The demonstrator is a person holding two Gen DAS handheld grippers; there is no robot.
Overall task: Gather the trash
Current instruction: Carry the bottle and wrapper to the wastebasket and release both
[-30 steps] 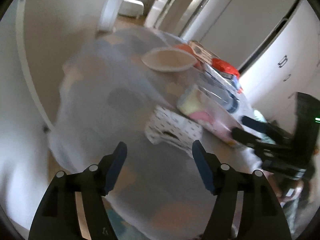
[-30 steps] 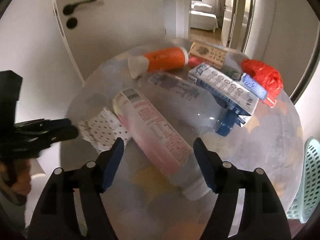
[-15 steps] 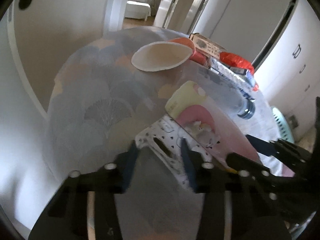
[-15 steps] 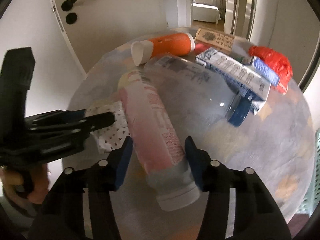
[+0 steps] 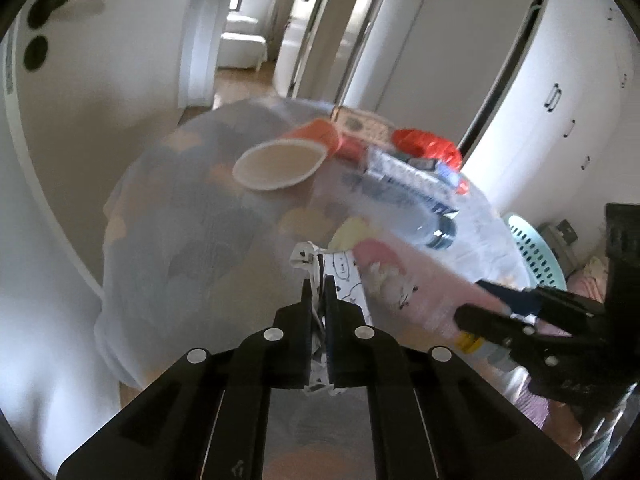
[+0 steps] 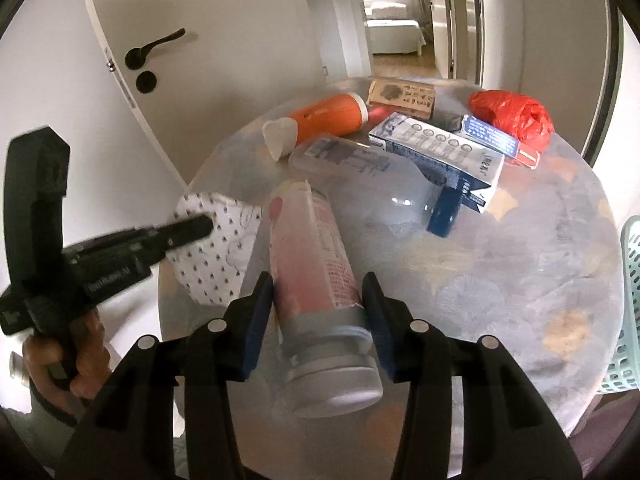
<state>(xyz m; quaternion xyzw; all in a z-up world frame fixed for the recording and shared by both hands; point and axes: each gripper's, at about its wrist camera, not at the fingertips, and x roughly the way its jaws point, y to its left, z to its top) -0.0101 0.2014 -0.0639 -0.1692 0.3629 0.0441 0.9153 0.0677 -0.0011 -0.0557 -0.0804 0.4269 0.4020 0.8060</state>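
Note:
My left gripper (image 5: 319,284) is shut on a white spotted paper wrapper (image 5: 340,272), pinched at its near-left edge; it also shows in the right wrist view (image 6: 216,256), with the left gripper (image 6: 200,226) on it. My right gripper (image 6: 318,284) is shut on a pink bottle with a grey cap (image 6: 316,280) lying on the round table (image 6: 500,280). In the left wrist view the right gripper (image 5: 476,300) grips the pink bottle (image 5: 400,276).
Further back on the table lie an orange paper cup (image 6: 328,118), a clear plastic bottle with a blue cap (image 6: 372,184), a blue-white carton (image 6: 440,152), a brown box (image 6: 402,96) and a red plastic bag (image 6: 512,114). A mint-green basket (image 6: 628,312) stands at the right, a door (image 6: 160,80) to the left.
Both grippers moved forward and closed: the left onto the spotted wrapper, the right around the pink bottle.

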